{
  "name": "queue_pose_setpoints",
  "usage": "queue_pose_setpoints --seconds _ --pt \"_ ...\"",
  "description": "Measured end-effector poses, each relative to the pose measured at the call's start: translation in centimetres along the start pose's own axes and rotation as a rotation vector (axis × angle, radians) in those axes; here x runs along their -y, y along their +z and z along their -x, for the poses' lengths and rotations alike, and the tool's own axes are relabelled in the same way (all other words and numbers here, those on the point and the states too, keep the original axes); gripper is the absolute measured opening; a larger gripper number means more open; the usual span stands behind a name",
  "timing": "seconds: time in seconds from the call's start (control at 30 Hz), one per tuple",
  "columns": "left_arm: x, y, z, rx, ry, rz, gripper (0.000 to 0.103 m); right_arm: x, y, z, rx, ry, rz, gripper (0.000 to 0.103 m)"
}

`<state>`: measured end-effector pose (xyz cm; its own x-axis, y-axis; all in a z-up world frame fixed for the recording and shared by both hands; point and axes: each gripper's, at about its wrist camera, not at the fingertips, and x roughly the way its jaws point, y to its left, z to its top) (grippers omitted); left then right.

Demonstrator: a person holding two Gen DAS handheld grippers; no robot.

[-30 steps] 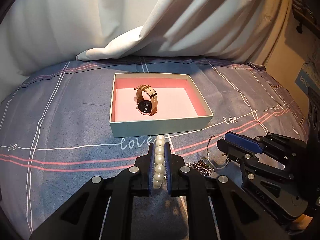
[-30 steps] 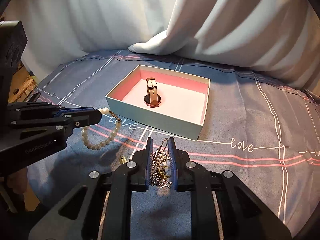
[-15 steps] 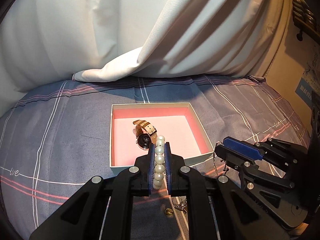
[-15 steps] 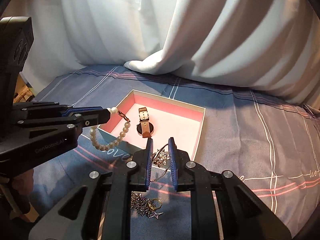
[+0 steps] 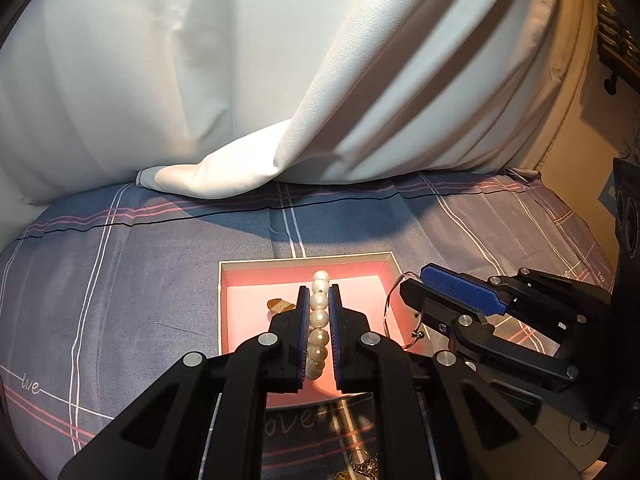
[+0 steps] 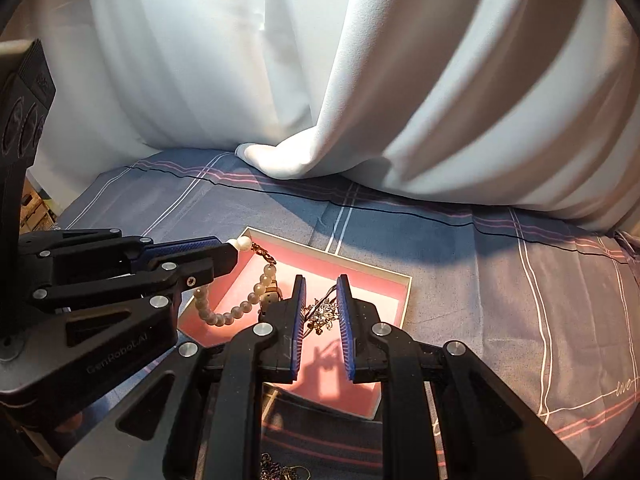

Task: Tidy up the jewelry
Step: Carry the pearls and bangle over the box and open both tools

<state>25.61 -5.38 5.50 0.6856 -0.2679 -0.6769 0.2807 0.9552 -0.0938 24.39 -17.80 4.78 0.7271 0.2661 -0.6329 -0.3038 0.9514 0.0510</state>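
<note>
Nearest, loose chain jewelry (image 6: 280, 470) lies on the bedsheet (image 6: 500, 280), not yet boxed. Left gripper (image 5: 319, 320) pinches the pearl bracelet (image 5: 319, 320) over the pink-lined box (image 5: 240, 304). Right gripper (image 6: 320, 312), fingers parted narrowly, has the charm bracelet (image 6: 322, 314) between them; whether gripped, cannot tell. Watch (image 5: 280, 305) already inside. Curtain (image 5: 280, 80) behind.

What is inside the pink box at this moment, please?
Inside the box a watch lies on the pink floor, mostly covered by the left gripper. The pearl bracelet and silver charm bracelet hang above it. The floor beneath the fingers is hidden.
</note>
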Motion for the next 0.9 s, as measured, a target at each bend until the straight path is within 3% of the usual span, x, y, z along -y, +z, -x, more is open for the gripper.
queue_pose_setpoints --seconds 0.7,0.73,0.77,0.8,0.83,0.9 --pt "-1.2 0.2 -3.4 -0.09 -0.016 0.055 0.01 0.7 -1.4 -3.9 -0.11 -0.011 -0.014 0.017" --pt "-1.4 0.2 -3.4 -0.095 -0.021 0.059 0.013 0.8 -1.5 -4.1 -0.123 -0.017 -0.015 0.031" --pt "-1.4 0.1 -3.4 -0.095 -0.015 0.059 0.03 0.9 -1.7 -4.1 -0.128 -0.029 -0.017 0.06" --pt "-1.5 0.0 -3.1 -0.083 -0.002 0.059 0.052 0.9 -2.0 -3.8 -0.117 -0.044 -0.013 0.069" --pt "-1.6 -0.2 -2.6 -0.066 0.003 0.06 0.058 0.8 -2.3 -3.5 -0.111 -0.053 -0.005 0.07" --pt "-1.8 -0.8 -1.6 -0.053 -0.007 0.056 0.06 0.8 -3.1 -2.9 -0.115 -0.05 0.001 0.07"
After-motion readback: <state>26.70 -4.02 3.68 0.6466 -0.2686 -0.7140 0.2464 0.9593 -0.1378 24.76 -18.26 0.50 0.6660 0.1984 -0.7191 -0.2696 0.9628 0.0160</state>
